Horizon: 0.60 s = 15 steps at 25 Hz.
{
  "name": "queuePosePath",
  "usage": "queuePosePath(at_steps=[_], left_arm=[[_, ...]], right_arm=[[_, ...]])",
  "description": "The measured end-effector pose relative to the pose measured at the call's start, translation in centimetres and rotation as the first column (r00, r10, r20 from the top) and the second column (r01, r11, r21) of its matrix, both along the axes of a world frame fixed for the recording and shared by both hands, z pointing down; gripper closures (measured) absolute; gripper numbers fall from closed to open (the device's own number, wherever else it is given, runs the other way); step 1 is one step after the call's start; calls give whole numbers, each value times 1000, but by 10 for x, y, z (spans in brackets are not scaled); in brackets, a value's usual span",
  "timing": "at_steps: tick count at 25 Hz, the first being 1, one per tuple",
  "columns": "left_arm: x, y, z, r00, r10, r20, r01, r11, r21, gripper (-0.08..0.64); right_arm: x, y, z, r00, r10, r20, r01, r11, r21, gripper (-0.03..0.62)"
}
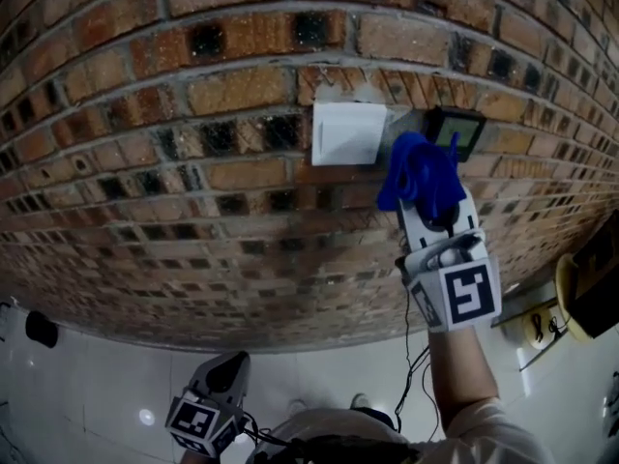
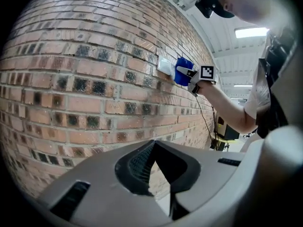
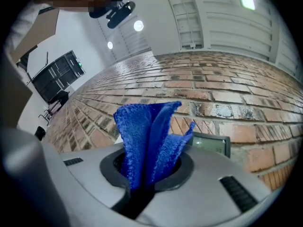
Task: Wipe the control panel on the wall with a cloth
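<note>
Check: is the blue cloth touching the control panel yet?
Cannot tell. In the head view the cloth overlaps the control panel; in the right gripper view it stands beside it. Neither shows contact or a gap.

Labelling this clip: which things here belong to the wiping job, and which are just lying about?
Job: blue cloth, right tongs gripping it, control panel.
Bystanders: white wall plate, left tongs, yellow item.

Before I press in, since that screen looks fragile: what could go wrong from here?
The cloth is a loose bunch in the right gripper, so the hard jaws could knock the control panel. The white plate is right beside that panel, so a wide stroke may wipe the wrong one. The rough brick wall could snag the cloth.
</note>
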<state>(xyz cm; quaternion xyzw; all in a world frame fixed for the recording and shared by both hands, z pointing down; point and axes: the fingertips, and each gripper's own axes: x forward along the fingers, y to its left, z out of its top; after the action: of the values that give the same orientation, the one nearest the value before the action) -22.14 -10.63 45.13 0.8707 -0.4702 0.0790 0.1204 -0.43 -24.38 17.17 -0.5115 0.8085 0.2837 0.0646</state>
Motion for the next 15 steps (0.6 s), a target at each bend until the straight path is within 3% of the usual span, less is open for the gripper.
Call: queuePosePath(at_steps=[5,11,15], left_arm=[[-13,-12,10,1000,14,19,-14,1000,-25,558],[10,-1,-1,1000,17,19,-17,1000,1,559],[47,23,-16,1000,3,18,-4,1000,29,558]], right_arm=[[0,43,77,998,-54,14,55,984,-169,503],[5,118,169,989,-140,46,146,903,-404,503],[38,171,183,984,-151,90,176,874,-454,503]])
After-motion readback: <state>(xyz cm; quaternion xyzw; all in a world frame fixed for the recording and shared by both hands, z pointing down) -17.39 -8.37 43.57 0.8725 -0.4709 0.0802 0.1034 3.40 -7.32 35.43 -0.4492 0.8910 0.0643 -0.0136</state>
